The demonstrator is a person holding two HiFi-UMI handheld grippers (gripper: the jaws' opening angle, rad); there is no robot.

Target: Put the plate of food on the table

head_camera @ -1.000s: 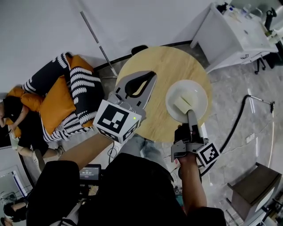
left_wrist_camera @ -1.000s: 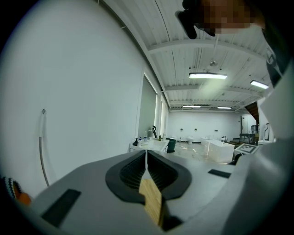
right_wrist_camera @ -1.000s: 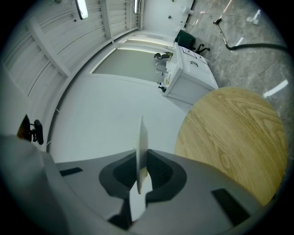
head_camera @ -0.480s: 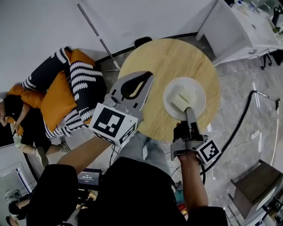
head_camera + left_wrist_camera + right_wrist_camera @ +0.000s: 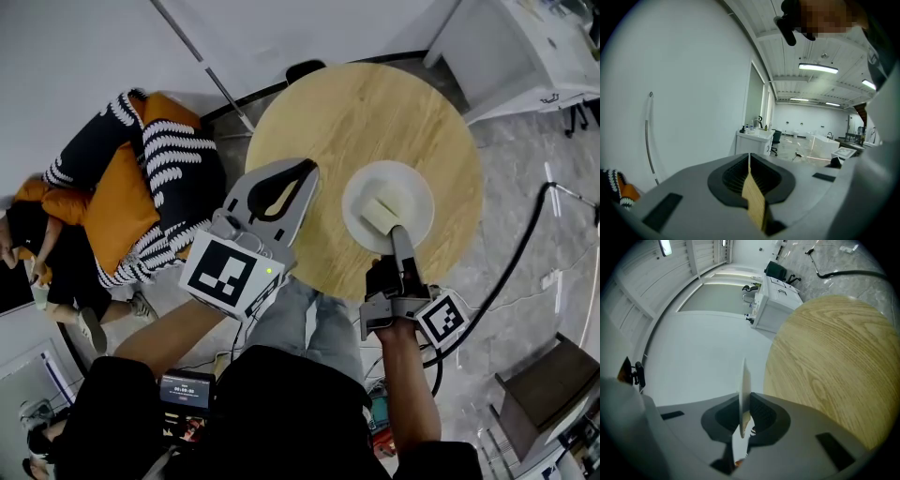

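Both pairs of jaws together: right gripper (image 5: 399,234) clamps plate (image 5: 415,190) rim, left gripper (image 5: 306,169) empty.

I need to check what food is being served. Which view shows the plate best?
The head view: the white plate is seen from above, a pale block of food on it. The right gripper view shows only its rim, edge-on between the jaws. The left gripper view misses it.

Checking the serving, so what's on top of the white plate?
One pale blocky piece of food lies on the plate, toward the rim that the right tool pinches. The tool's tip covers that bit of rim, and the plate under the food is hidden.
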